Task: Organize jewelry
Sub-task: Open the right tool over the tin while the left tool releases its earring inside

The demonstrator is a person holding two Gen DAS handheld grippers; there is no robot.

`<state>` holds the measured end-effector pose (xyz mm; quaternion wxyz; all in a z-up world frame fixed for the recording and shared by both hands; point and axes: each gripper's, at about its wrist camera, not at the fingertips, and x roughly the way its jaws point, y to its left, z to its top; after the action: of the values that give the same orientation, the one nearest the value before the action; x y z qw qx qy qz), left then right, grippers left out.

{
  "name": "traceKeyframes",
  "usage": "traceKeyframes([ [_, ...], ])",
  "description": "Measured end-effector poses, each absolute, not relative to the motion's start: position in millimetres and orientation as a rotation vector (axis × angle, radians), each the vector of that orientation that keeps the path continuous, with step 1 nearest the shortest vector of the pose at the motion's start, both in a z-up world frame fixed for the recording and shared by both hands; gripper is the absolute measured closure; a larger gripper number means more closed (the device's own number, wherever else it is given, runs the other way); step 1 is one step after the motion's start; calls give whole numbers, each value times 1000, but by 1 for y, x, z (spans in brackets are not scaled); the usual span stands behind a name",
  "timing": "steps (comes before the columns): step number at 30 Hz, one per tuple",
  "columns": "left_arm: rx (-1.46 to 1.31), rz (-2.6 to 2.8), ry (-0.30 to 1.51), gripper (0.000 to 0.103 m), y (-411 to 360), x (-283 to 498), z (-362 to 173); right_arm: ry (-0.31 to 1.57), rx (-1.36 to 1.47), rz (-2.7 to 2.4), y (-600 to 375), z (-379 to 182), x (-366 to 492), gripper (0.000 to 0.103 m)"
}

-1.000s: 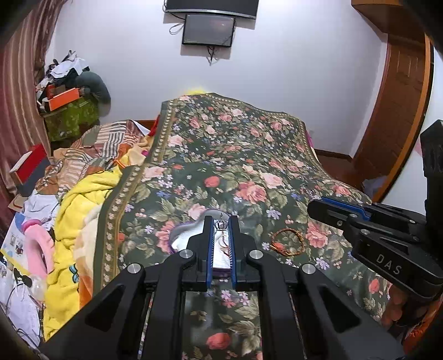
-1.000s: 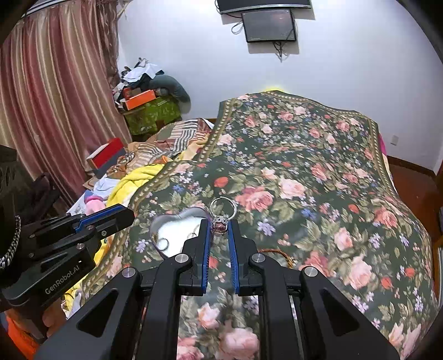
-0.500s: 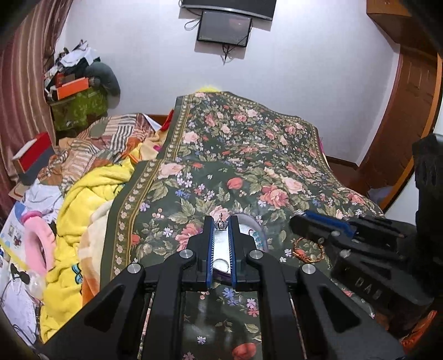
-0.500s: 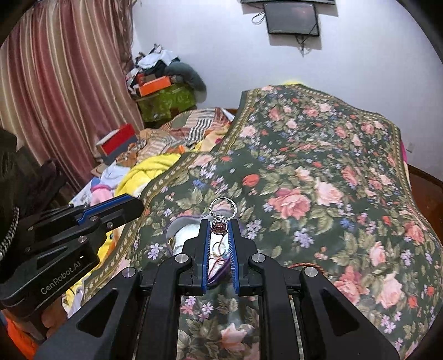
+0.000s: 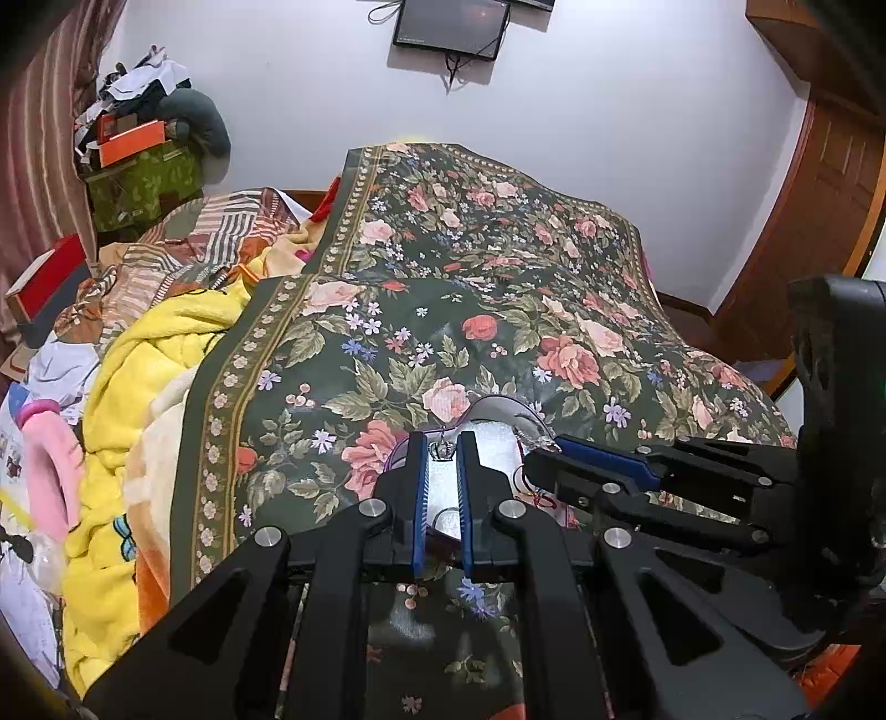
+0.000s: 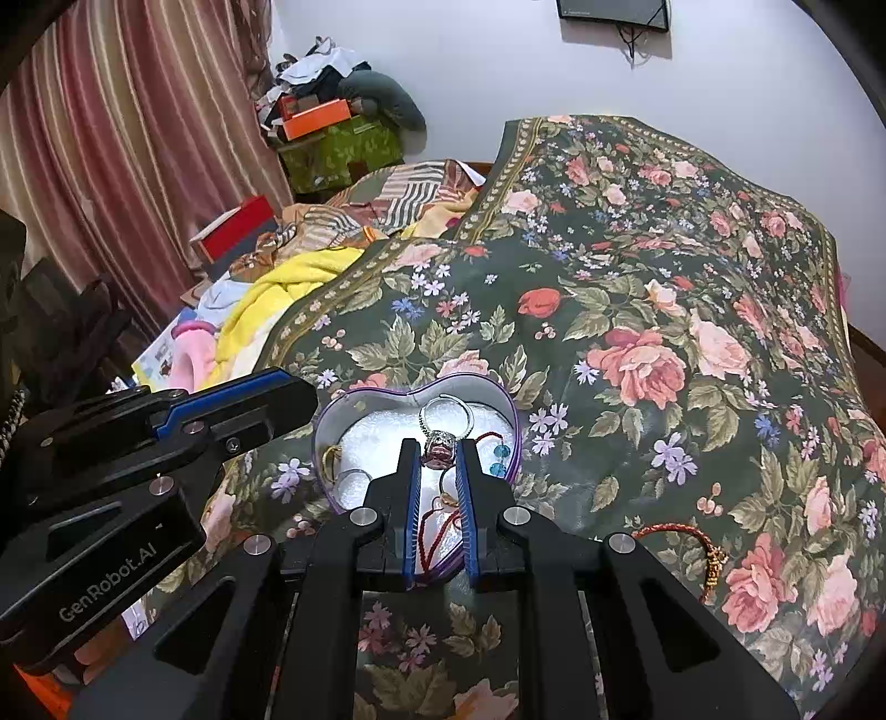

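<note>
Two grippers w/ blue-lined fingers work over a floral bedspread point(image 6: 637, 310). Right gripper point(image 6: 441, 448) has its tips nipped onto a silver ring point(image 6: 440, 443) w/ a dark reddish stone, band sticking up past the tips, held just above a heart-shaped tin point(image 6: 512, 429). Left gripper point(image 5: 441, 450) likewise pinches a small crown-shaped silver piece point(image 5: 441, 451) btwn its tips, over the same tin point(image 5: 493, 412), seen there mostly hidden behind both tools. Tin sits on the bedspread, white padding inside; a plain ring point(image 6: 354, 477) lies near its left wall, blue beads point(image 6: 499, 459) on a red cord by the right wall, a few other bits too small to tell. Off to the right, apart from the tin, a red-and-gold thread bracelet point(image 6: 700, 545) lies on the cloth. Further left, a yellow blanket point(image 5: 138, 387) and striped bedding are heaped beside the spread. Far back: striped curtain point(image 6: 111, 138), a cluttered pile w/ an orange box point(image 6: 315, 123), white wall w/ a dark screen point(image 5: 449, 25).
</note>
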<state>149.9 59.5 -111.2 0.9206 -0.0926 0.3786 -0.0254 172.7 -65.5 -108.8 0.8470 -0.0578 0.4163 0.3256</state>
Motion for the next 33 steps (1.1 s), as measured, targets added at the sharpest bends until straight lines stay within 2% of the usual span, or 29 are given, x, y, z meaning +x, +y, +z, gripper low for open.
traceKeyframes([
  [18, -193, -50, 809, 95, 59, 154, -119, 864, -164, 693, -63, -109, 173, 92],
  [26, -178, -40, 798, 95, 55, 148, -105, 851, -146, 666, -80, -98, 169, 91],
  [33, -154, -40, 756, 84, 44, 135, -82, 816, -121, 617, -107, -79, 162, 91],
])
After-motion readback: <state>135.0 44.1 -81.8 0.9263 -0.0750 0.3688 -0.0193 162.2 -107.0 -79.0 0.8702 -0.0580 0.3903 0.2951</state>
